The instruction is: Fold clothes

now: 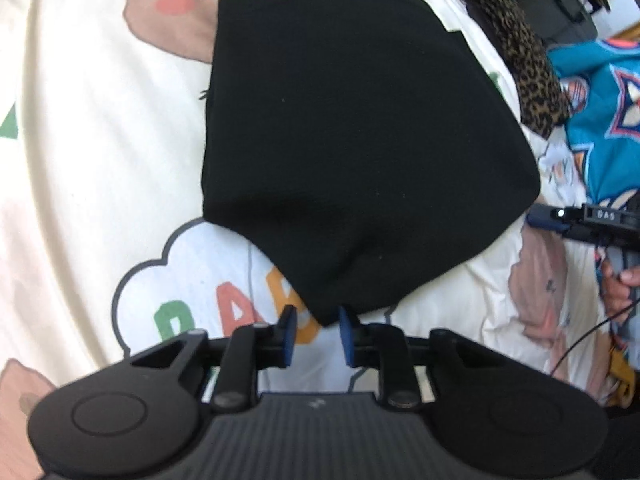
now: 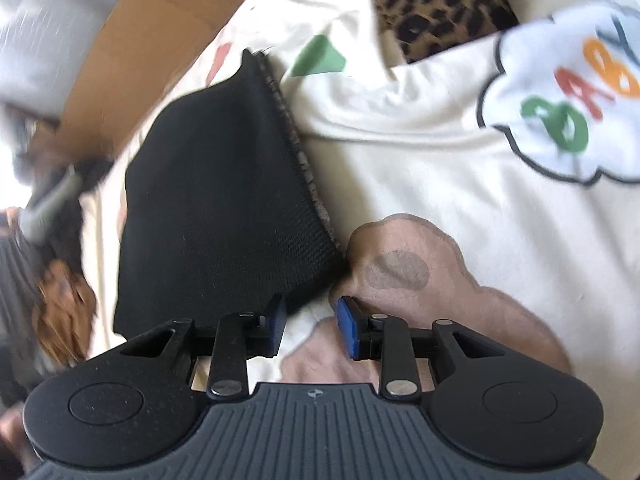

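Left wrist view: the left claw has its blue pads spread apart, with the near corner of a black cloth dipping into the gap between them; neither pad presses on it. The cloth lies folded and mostly flat on a cream bedsheet printed with brown shapes, a white cloud and coloured letters. Past its right edge sits a leopard-print garment, and beside that a teal shirt with a printed design. At the far right the right claw reaches in at the cloth's right corner, a hand behind it; from here I cannot tell whether it is spread or pinched.

Right wrist view: the right claw is spread wide, with only the bedsheet showing between its pads. The black cloth lies to the upper left, its near corner just beside the left pad, a patterned edge showing along its right side. The leopard-print garment lies at the top. The left part of this view is blurred.
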The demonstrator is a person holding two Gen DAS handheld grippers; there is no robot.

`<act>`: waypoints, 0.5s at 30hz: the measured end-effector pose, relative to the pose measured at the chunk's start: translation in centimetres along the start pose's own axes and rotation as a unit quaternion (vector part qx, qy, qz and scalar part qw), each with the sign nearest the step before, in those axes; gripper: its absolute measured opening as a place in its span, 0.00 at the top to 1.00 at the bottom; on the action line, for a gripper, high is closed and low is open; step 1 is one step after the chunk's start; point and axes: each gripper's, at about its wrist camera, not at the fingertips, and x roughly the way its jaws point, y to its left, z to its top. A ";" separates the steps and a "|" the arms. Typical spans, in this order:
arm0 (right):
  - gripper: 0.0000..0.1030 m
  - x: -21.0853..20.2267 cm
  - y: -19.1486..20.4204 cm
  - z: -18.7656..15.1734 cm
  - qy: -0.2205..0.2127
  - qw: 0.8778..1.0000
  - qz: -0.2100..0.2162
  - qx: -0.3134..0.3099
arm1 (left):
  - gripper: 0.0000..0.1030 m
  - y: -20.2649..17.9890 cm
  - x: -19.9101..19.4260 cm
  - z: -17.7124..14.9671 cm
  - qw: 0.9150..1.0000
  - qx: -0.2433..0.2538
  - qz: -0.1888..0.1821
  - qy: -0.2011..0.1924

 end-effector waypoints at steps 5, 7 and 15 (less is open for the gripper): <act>0.57 0.2 -0.8 0.0 -0.007 0.999 0.036 0.040 | 0.52 0.8 0.0 0.2 0.999 -0.035 -0.032 -0.008; 0.57 0.7 -1.4 0.1 -0.011 0.997 0.048 0.067 | 0.53 1.1 0.7 0.1 0.999 -0.046 -0.029 -0.004; 0.93 1.7 -3.0 0.6 -0.015 0.988 0.072 0.135 | 0.70 2.1 2.3 -0.2 0.992 -0.100 -0.070 -0.009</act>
